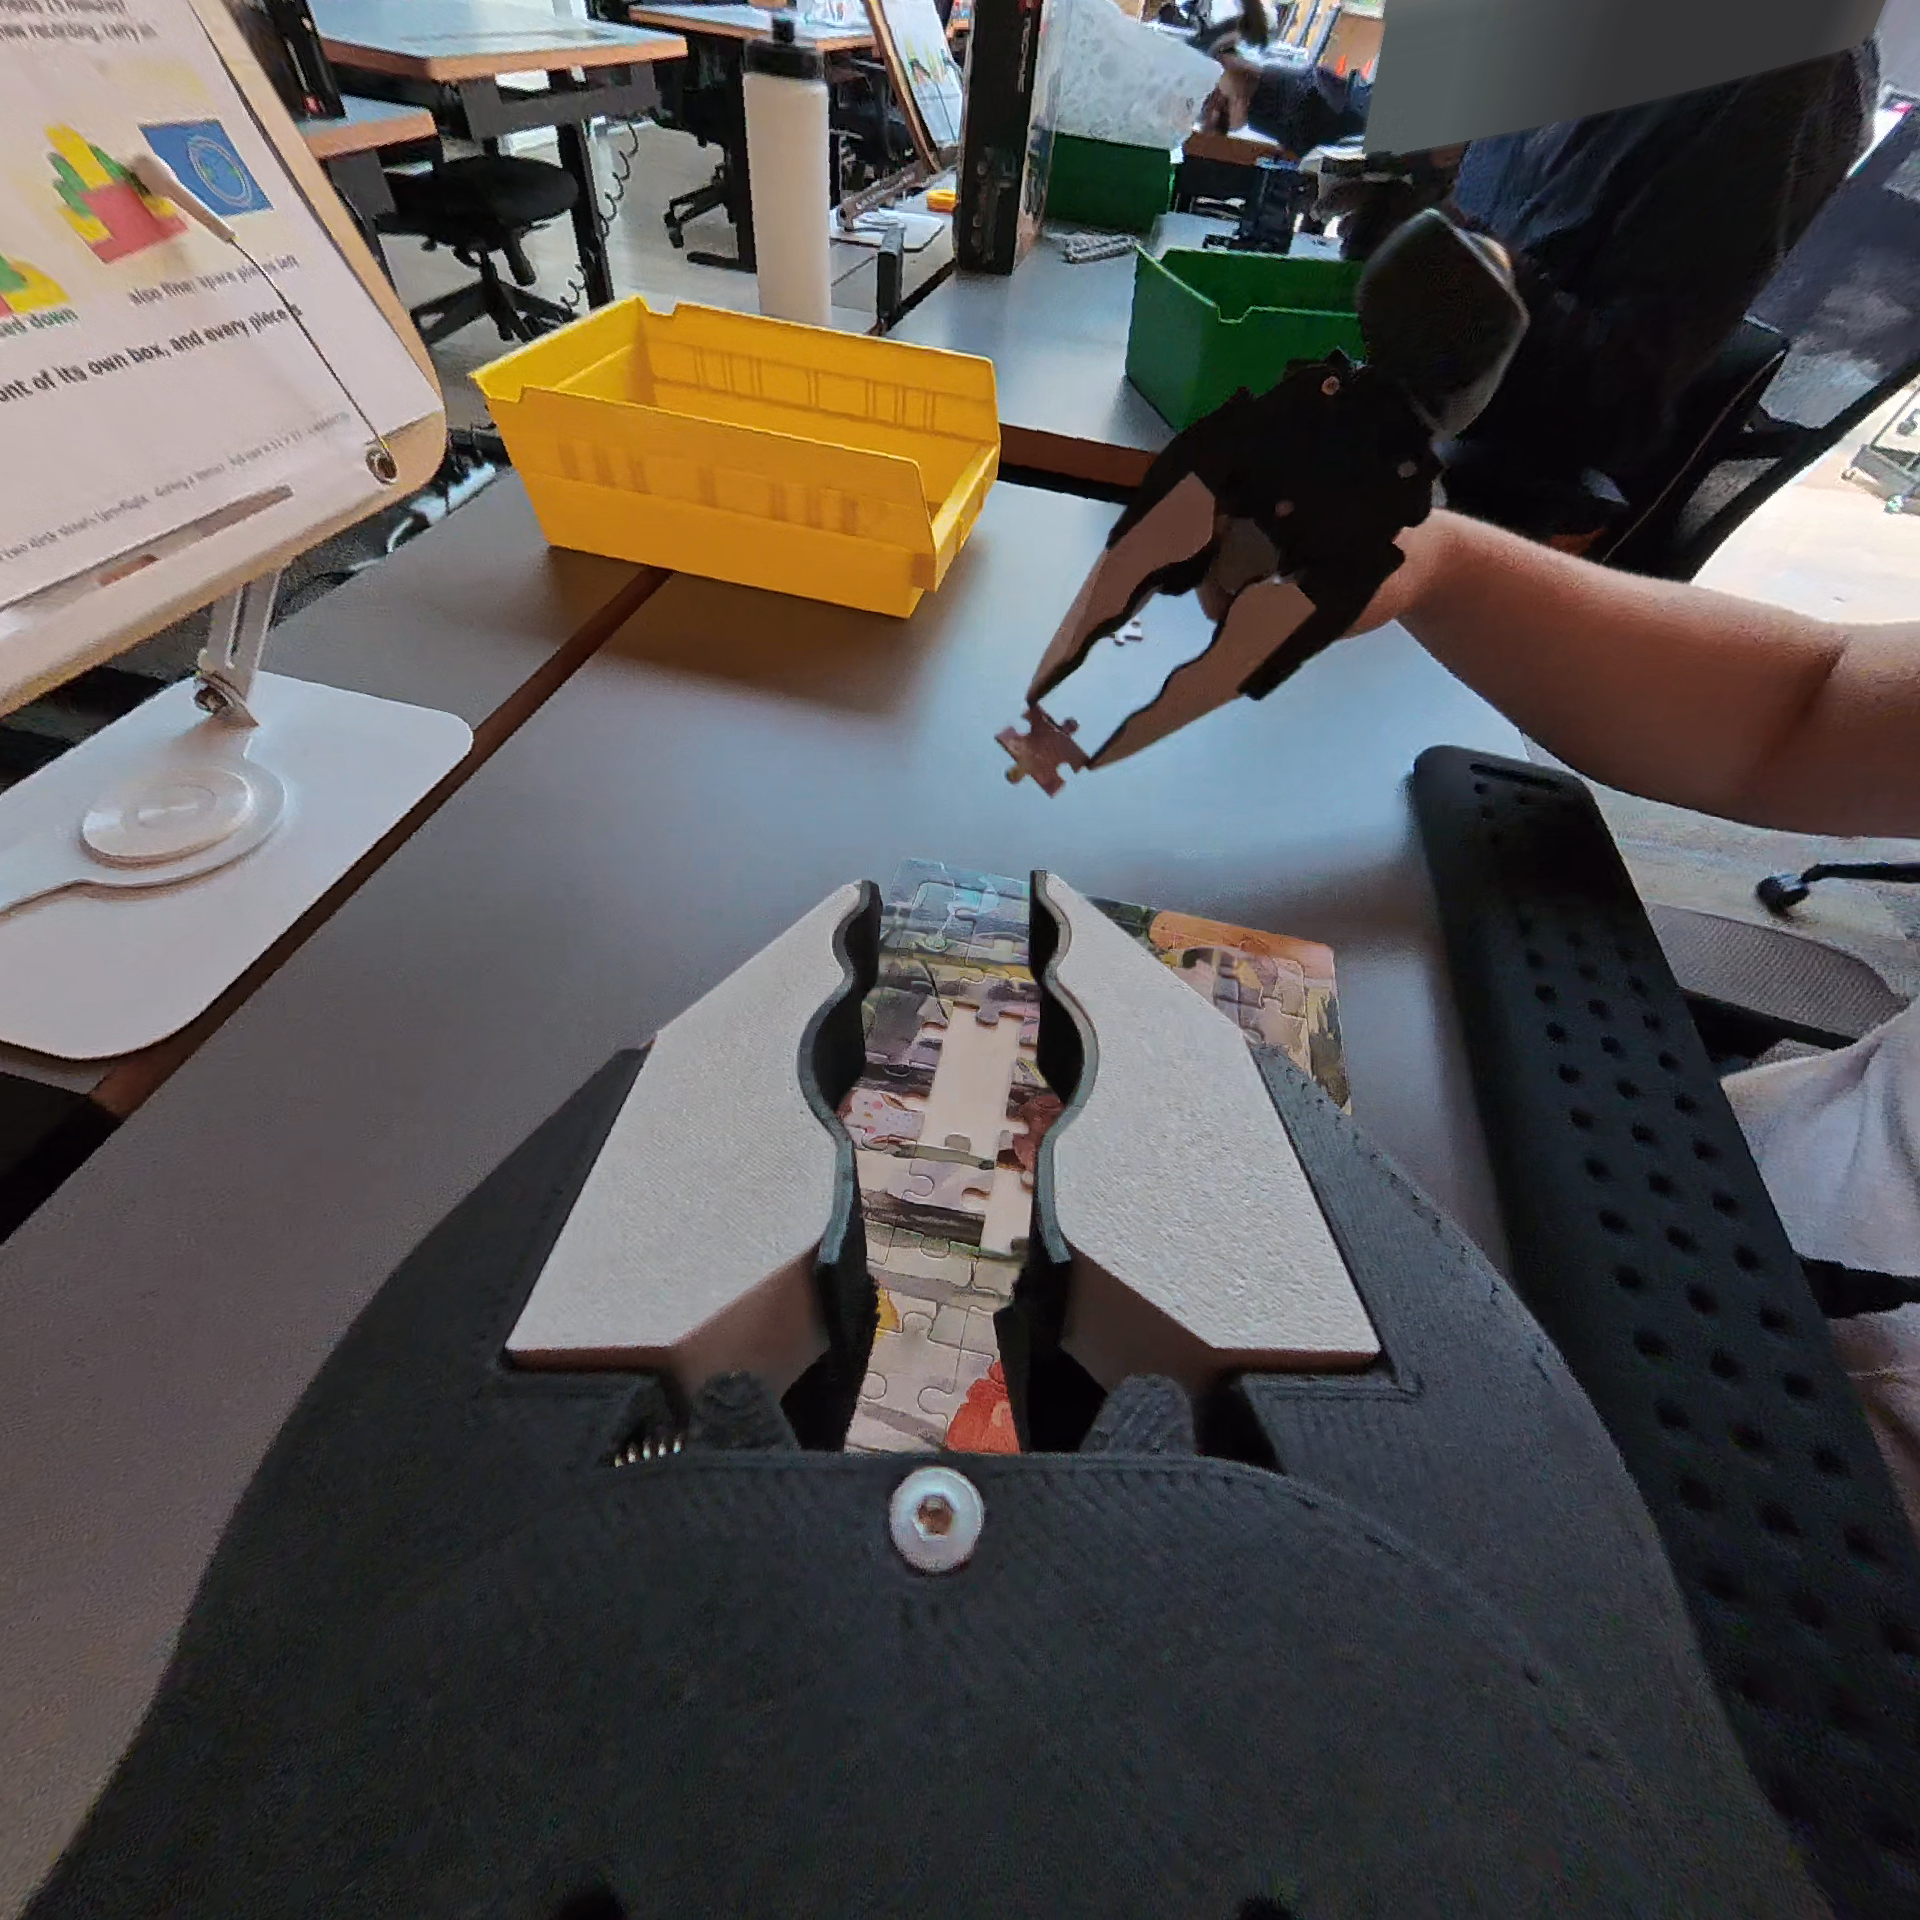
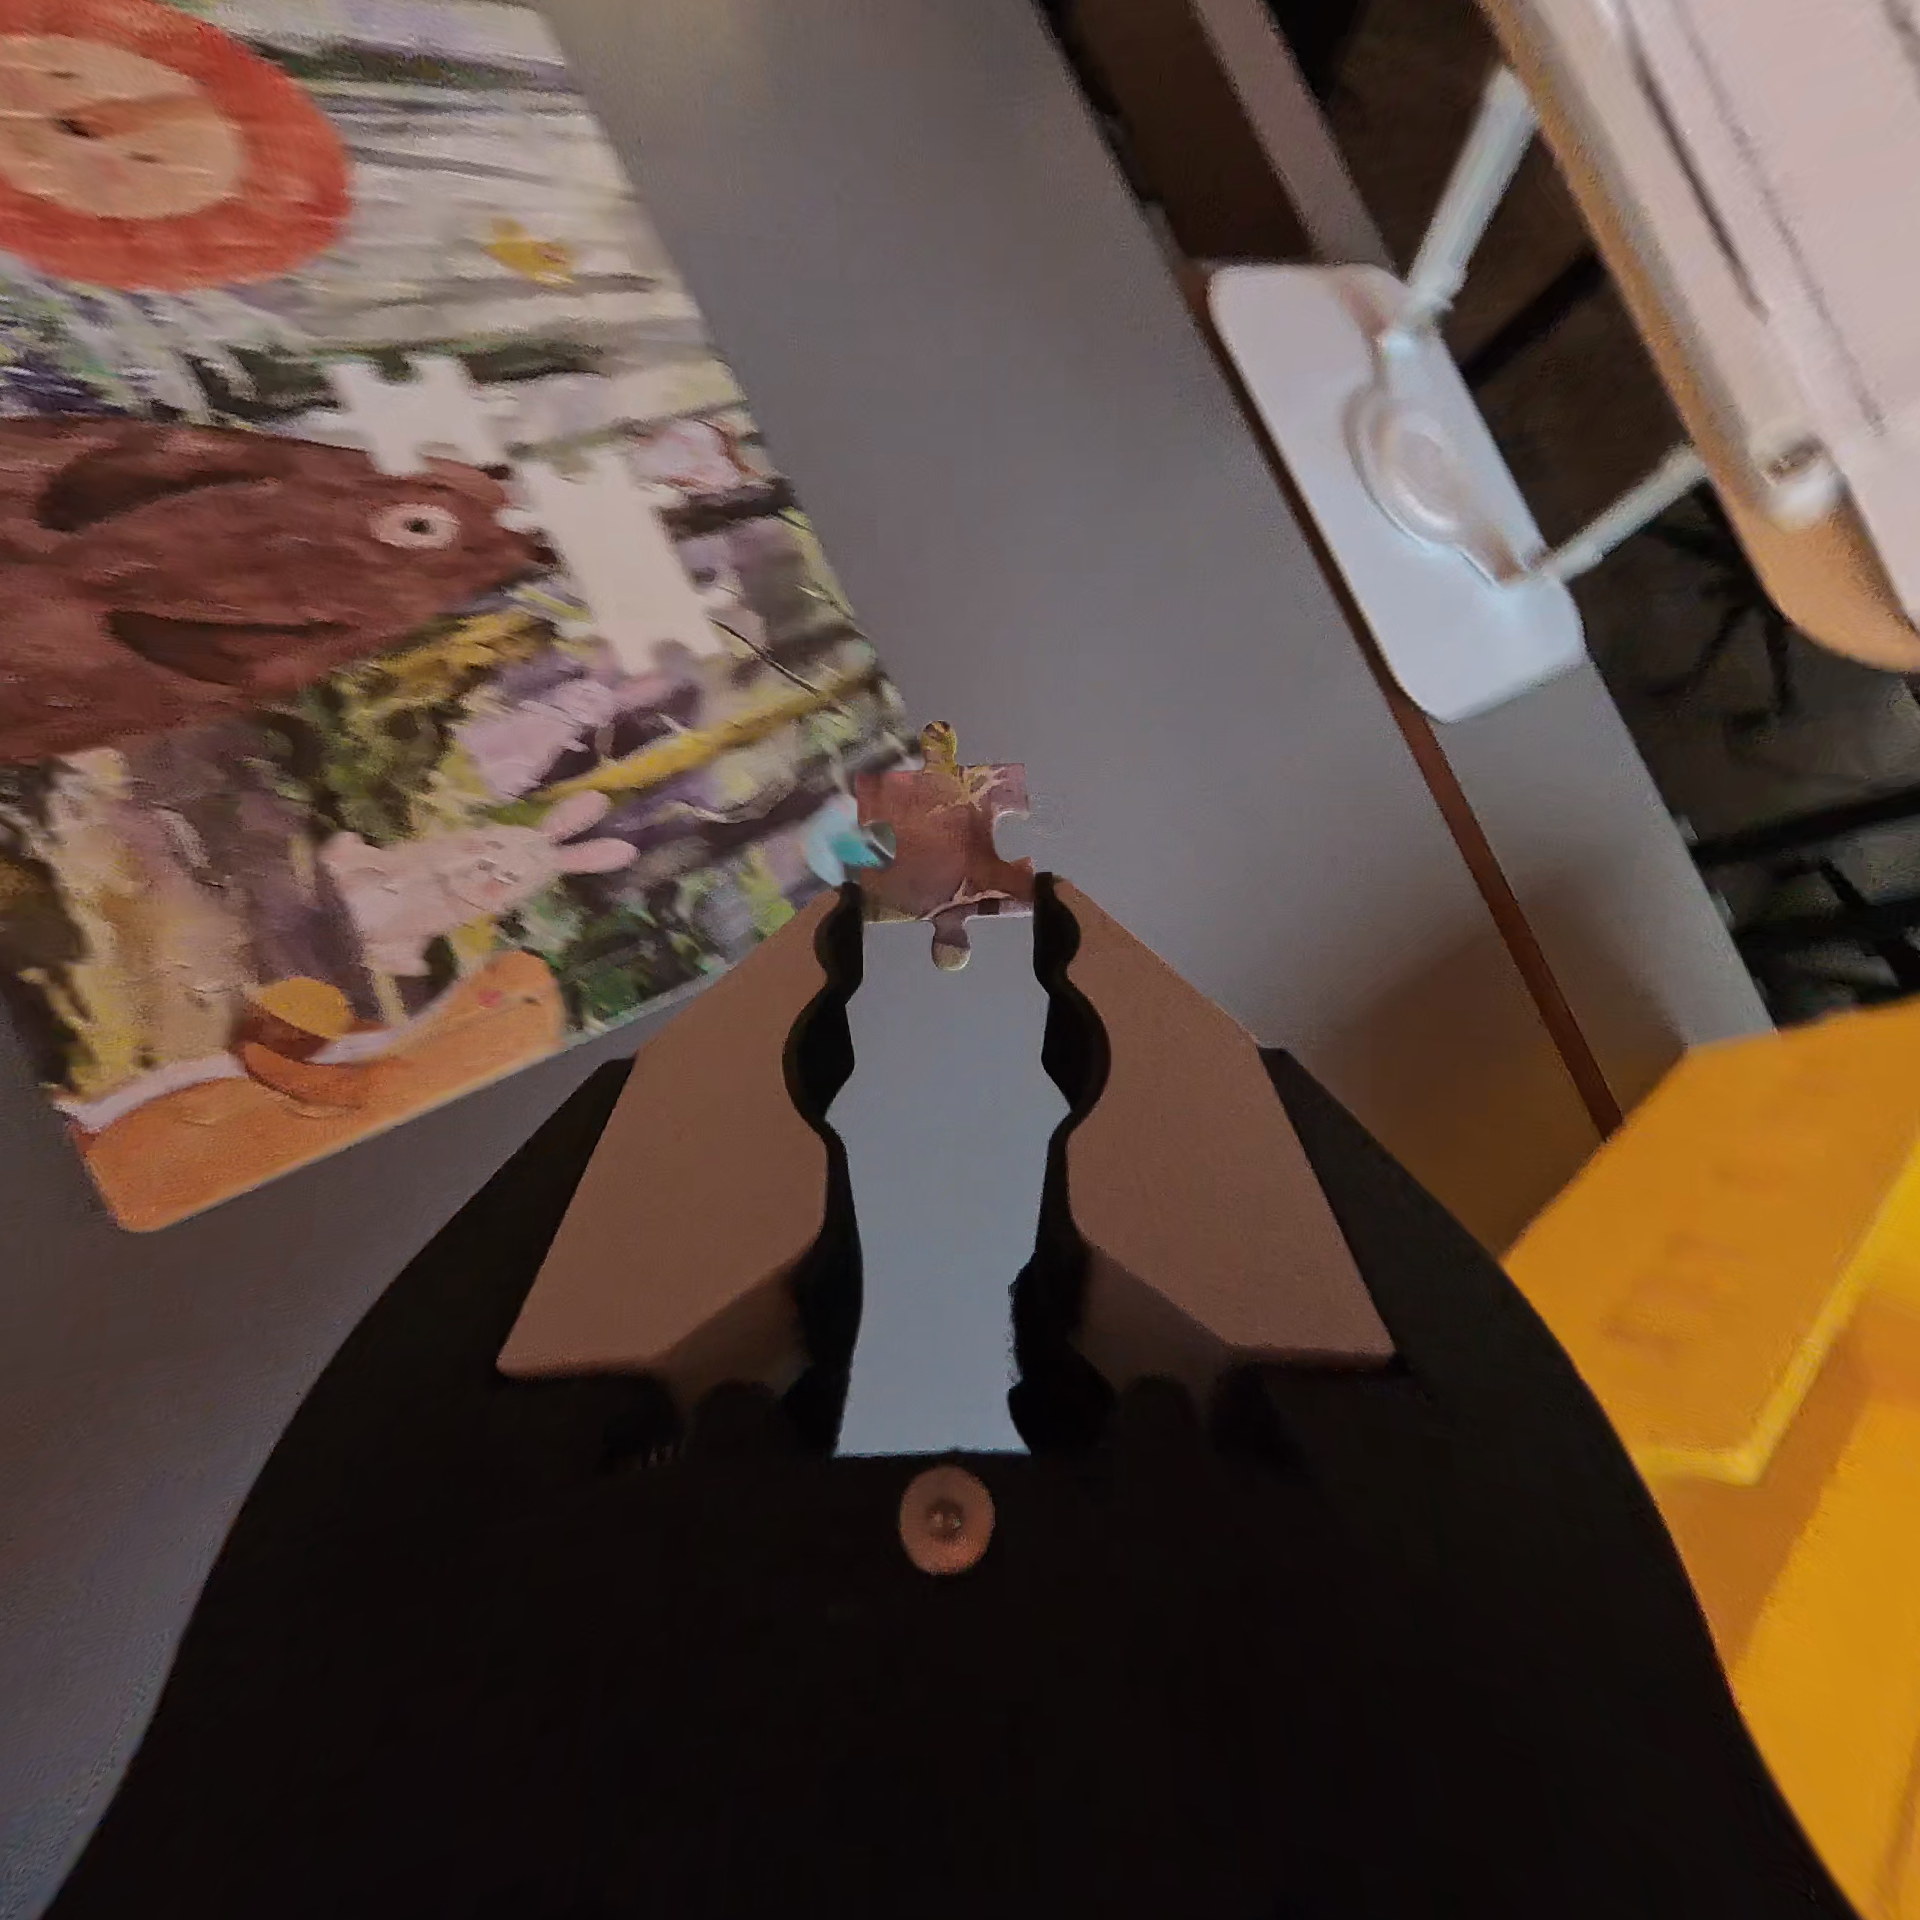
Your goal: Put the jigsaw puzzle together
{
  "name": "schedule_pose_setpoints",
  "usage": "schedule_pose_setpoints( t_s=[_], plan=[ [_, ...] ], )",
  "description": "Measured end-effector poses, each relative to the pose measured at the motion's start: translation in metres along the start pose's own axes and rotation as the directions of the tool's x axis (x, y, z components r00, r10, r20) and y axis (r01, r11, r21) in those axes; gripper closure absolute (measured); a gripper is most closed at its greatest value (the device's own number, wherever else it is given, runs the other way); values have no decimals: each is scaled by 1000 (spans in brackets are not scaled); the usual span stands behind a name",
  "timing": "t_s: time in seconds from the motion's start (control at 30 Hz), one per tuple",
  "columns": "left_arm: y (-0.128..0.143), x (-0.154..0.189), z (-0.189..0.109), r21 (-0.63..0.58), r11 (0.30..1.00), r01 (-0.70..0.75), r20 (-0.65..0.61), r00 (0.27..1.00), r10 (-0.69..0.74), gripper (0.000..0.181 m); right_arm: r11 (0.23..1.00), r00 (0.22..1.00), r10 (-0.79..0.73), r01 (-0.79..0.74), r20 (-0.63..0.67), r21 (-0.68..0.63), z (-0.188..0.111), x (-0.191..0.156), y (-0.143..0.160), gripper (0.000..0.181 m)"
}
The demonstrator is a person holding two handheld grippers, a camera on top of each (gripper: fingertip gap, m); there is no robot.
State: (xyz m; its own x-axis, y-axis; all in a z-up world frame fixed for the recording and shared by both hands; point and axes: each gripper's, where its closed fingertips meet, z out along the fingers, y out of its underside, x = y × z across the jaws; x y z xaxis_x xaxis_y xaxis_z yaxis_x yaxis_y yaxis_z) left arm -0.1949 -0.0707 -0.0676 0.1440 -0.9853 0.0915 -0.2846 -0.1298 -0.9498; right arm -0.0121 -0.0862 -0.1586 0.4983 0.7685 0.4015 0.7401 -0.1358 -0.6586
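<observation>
The right gripper [image 2: 948, 888] pinches 1 loose puzzle piece [image 2: 945, 836] by its very tips, in the air above the grey desk [image 2: 1039, 416]. The nearly finished jigsaw puzzle [image 2: 312, 675] lies flat on the desk, ahead and to that gripper's left, with a pale gap of missing pieces [image 2: 613, 551] in its middle. The left gripper [image 1: 954, 883] hovers directly over the puzzle, jaws parted and holding nothing. The grip is shallow, so the piece could twist or drop; pressed in misaligned, it could shove the puzzle across the smooth desk. A yellow bin [image 1: 748, 457] sits beyond the left gripper, a white document stand [image 1: 197, 790] to its left. An office with desks and chairs lies beyond.
</observation>
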Motion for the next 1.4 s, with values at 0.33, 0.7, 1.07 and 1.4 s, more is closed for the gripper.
schedule_pose_setpoints(
  t_s=[0.33,0.7,1.07,1.4],
  plan=[
    [21,-10,-2,-71,997,24,17,1000,-23,156,970,932,-231,199,278,139,53,-97,-87,150],
    [29,-15,-2,-89,995,52,11,999,-51,157,967,927,-238,200,291,155,63,-109,-91,150],
    [46,-17,6,-176,981,82,12,997,-82,156,979,949,-191,166,252,116,66,-107,-78,150],
    [47,-22,5,-173,978,113,23,994,-111,156,999,990,36,-37,134,6,64,-62,-53,150]
  ],
)
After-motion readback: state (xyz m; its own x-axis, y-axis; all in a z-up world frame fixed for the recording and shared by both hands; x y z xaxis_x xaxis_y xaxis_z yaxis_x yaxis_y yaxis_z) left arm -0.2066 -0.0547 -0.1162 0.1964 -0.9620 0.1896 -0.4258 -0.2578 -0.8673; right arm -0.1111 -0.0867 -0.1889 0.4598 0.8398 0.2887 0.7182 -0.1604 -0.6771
